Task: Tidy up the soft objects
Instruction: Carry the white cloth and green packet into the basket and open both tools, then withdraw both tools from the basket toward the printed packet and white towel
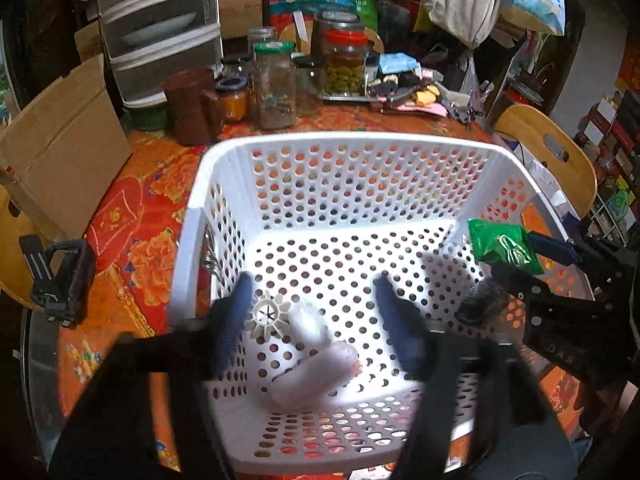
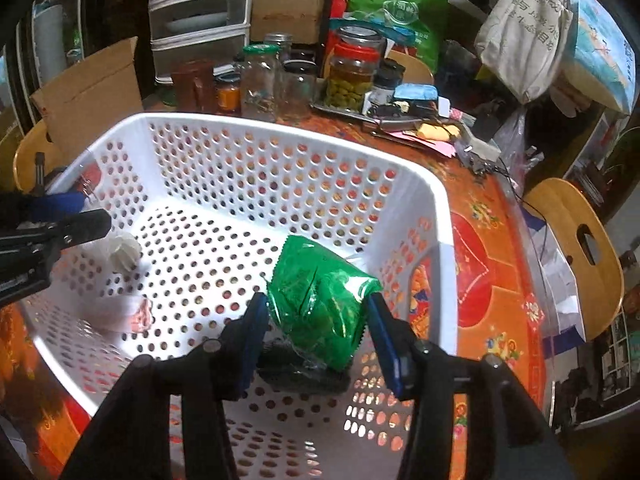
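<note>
A white perforated basket (image 1: pixel 224 152) (image 2: pixel 436 216) stands on the orange flowered table. My left gripper (image 1: pixel 316 312) is open above its floor, blurred; between the fingers lie a white ribbed ball (image 1: pixel 270 316) (image 2: pixel 124 254) and a pale soft roll (image 1: pixel 316 376) (image 2: pixel 120 314). My right gripper (image 2: pixel 316 318) is shut on a green foil packet (image 2: pixel 320 296) (image 1: pixel 502 246) and holds it inside the basket at its right side. A dark knitted thing (image 2: pixel 304 368) (image 1: pixel 480 300) hangs just below the packet.
Glass jars (image 1: pixel 276 84) (image 2: pixel 260 80), a brown jug (image 1: pixel 192 108), a drawer unit (image 1: pixel 160 28) and clutter stand behind the basket. A cardboard box (image 1: pixel 60 160) is at the left. Wooden chairs (image 2: pixel 576 256) stand around the table. A black clip (image 1: pixel 60 280) lies left.
</note>
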`<state>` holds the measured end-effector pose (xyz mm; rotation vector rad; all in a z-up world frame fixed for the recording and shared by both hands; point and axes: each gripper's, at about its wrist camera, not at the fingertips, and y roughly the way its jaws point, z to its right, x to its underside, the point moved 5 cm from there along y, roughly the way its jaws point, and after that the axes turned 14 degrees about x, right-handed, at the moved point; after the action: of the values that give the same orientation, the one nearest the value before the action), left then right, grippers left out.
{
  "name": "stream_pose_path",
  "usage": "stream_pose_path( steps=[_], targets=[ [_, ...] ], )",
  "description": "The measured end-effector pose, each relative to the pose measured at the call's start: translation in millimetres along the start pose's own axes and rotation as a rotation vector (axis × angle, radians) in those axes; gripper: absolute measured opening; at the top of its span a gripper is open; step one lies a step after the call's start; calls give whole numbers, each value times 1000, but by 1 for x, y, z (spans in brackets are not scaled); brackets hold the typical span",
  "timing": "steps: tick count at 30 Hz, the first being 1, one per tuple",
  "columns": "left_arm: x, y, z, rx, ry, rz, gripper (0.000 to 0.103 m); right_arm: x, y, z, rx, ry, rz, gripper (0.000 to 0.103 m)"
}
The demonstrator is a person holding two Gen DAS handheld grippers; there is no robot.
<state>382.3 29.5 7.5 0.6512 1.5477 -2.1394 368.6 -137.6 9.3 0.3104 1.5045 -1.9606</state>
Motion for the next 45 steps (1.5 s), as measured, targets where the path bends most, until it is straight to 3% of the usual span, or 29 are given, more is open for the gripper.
stream_pose_path(
  steps=[2, 4, 6, 9, 17, 27, 32, 39, 45],
  targets=[
    [-1, -4, 2, 8, 4, 14, 82, 0, -3, 1, -20, 18, 7, 60],
    [-1, -10, 3, 12, 6, 27, 86, 1, -7, 0, -25, 24, 17, 73],
    [0, -18, 5, 16, 16, 51, 98, 1, -14, 1, -45, 32, 34, 89],
    [3, -33, 6, 12, 27, 79, 103, 2, -25, 5, -52, 54, 57, 98],
    [24, -84, 2, 24, 17, 155, 103, 15, -49, 16, -80, 97, 93, 100],
    [67, -119, 18, 34, 58, 176, 103, 37, -75, 20, -109, 116, 126, 100],
    [101, -116, 36, 56, 92, 167, 103, 53, -86, 20, -112, 108, 145, 100],
    [159, -87, 49, 70, 63, 113, 103, 96, -100, 30, -106, 147, 187, 100],
    [193, -57, 63, 90, 66, 57, 103, 132, -93, 38, -122, 201, 166, 100]
  ],
)
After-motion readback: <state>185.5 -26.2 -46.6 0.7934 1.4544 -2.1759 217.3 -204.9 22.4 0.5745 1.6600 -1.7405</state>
